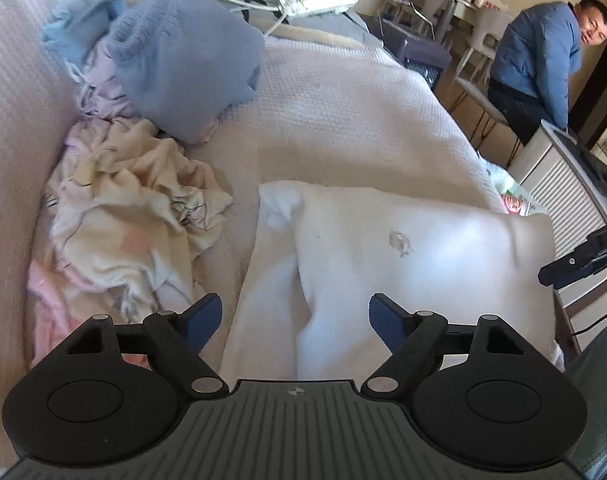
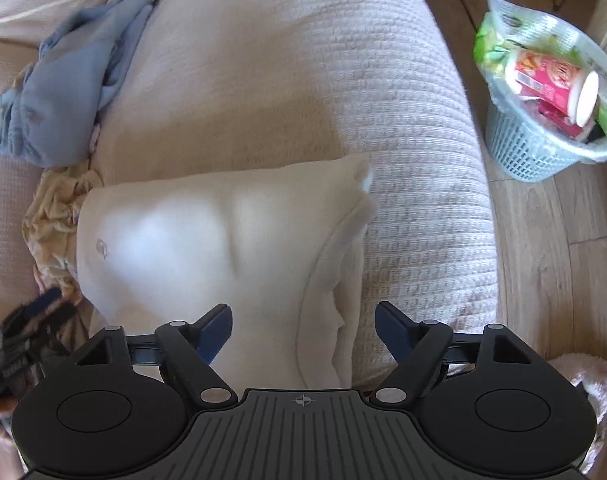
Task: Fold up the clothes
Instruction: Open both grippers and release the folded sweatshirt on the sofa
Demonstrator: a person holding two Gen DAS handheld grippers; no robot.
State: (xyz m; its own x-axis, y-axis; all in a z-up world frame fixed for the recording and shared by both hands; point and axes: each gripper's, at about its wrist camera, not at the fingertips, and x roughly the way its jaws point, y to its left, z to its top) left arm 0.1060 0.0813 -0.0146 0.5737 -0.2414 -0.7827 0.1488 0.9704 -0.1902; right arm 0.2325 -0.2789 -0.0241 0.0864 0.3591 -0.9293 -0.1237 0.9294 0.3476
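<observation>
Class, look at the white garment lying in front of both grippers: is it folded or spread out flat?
Folded. The white garment lies as a compact block on the sofa cover, with doubled layers showing along its right edge.

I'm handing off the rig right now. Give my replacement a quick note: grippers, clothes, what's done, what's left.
Left gripper: open, empty, over the white garment.
Right gripper: open, empty, over the same garment's edge.
White garment lies partly folded on the sofa cover.
Left: finish it; then the cream garment and blue sweater, both crumpled.
</observation>
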